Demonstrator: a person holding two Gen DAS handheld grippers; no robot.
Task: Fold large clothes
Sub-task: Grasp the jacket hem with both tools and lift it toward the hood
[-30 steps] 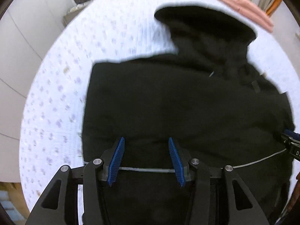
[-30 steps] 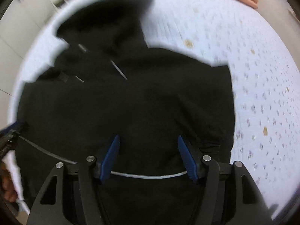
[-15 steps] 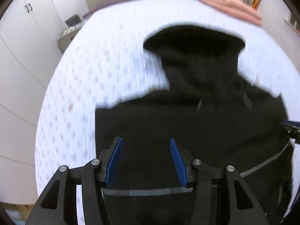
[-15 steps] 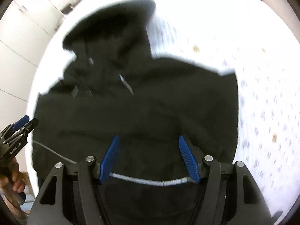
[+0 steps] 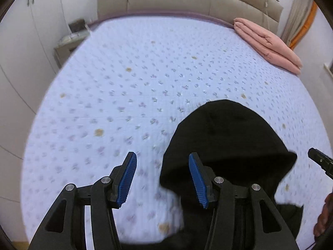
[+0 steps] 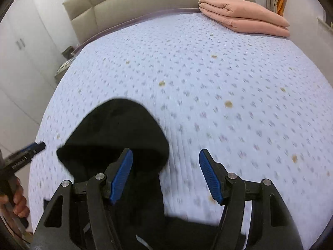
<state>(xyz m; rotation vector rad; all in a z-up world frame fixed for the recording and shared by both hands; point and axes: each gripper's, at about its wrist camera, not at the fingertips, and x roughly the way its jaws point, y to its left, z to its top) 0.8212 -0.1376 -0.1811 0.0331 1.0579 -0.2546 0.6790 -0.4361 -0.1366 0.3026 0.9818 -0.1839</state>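
A black hooded top (image 5: 226, 137) lies on a big bed (image 5: 145, 79). The bed has a pale blue cover with little purple flowers and a few brown spots. In the left wrist view, the round hood of the top sits in the lower right of the frame, and more black cloth runs off the bottom edge. In the right wrist view, the same hood (image 6: 116, 133) sits in the lower left of the frame.

The left gripper (image 5: 162, 178) is at the bottom middle of its view. Its blue pads (image 5: 127, 179) stand apart, about half open. Nothing is between them. The right pad is in front of the edge of the hood, but I cannot tell if it touches.

The right gripper (image 6: 166, 174) is at the bottom middle of its view. Its jaws are open wide and hold nothing. Only the bed cover shows between them.

Each gripper also peeks in at the side of the other view, with the person's fingers (image 6: 19, 200) on the handle.

A folded pink blanket (image 6: 243, 17) lies at the far end of the bed, in the upper right of both frames. A tan padded headboard (image 5: 187, 2) runs along the top. White cupboards (image 5: 22, 41) fill the left side.
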